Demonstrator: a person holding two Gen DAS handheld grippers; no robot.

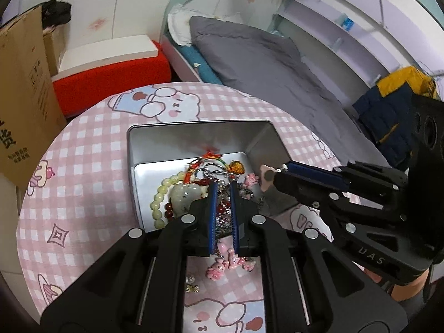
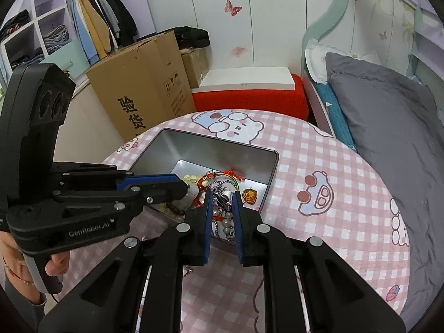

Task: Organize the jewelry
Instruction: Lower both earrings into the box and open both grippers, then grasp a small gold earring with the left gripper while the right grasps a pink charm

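Note:
A silver metal tin (image 1: 144,144) (image 2: 273,172) sits on the round pink checked table and holds a heap of jewelry: a pale green bead bracelet (image 1: 159,197), dark red beads (image 1: 169,209), red cord, an amber pendant (image 1: 236,167) and silver chains. My left gripper (image 1: 223,184) hangs over the tin's near side, jaws narrowly apart around a silver chain (image 1: 223,219) with pink bear charms (image 1: 219,267) dangling over the table. My right gripper (image 2: 222,194) is over the tin's near edge, jaws narrowly apart around a pearl-and-chain piece (image 2: 226,226). It also shows in the left wrist view (image 1: 273,173), with a small pink piece at its tips.
A small gold trinket (image 1: 192,287) lies on the tablecloth (image 1: 83,166) near the tin. Beyond the table stand a cardboard box (image 2: 144,88), a red stool with a white top (image 2: 249,94) and a bed with a grey quilt (image 2: 388,127).

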